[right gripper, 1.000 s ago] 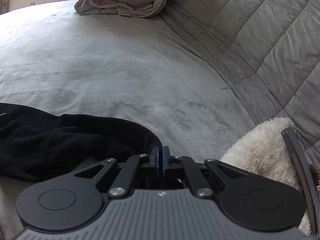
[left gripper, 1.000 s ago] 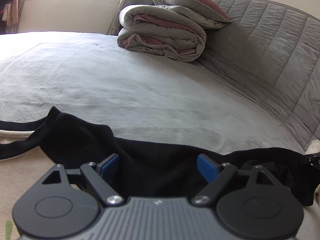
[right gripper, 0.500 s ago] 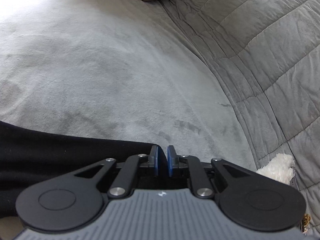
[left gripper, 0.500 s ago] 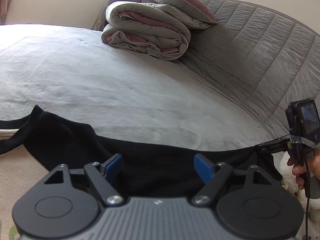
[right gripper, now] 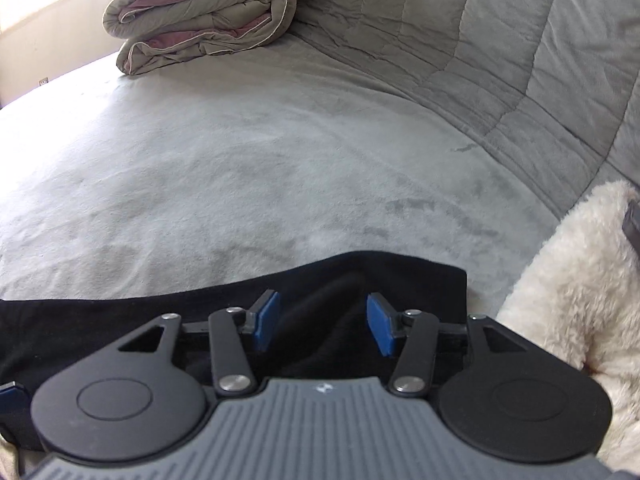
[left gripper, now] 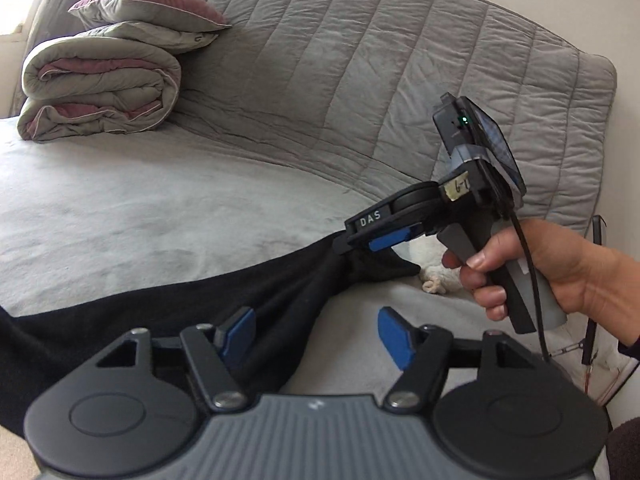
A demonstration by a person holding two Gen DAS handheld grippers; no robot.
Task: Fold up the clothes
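The jaws of the right gripper (right gripper: pixel 320 326) are opening: its blue pads stand apart over the end of the black garment (right gripper: pixel 120 320), a raised ridge of cloth between them, neither pad pressing on it. The jaws of the left gripper (left gripper: pixel 316 336) are closing yet remain spread; a bunched band of the same black garment (left gripper: pixel 120 320) runs past its left pad, the right pad is over bare bed (left gripper: pixel 160 208), and nothing is pinched.

The garment lies as a long dark strip across the lower part of both frames, on the grey bed. Its far edge runs fairly straight. In the left wrist view its right end gathers into a drawn-up bunch under the tip of the right gripper (left gripper: pixel 376 236), near mid-right of the frame. I would judge the fold as in progress: the cloth is laid out lengthwise and a corner seems just being set down, but no compact, squared bundle shows. More folds and a smoothing of the bunched end appear to be left.

The left wrist view alone shows the right gripper from outside, with the person's hand (left gripper: pixel 520 268) on its handle, and the pillow (left gripper: pixel 148 8) atop the rolled duvet (left gripper: pixel 100 84) at upper left. The right wrist view alone shows the squared end of the garment and the fluffy white plush (right gripper: pixel 572 288) just beside it at lower right.
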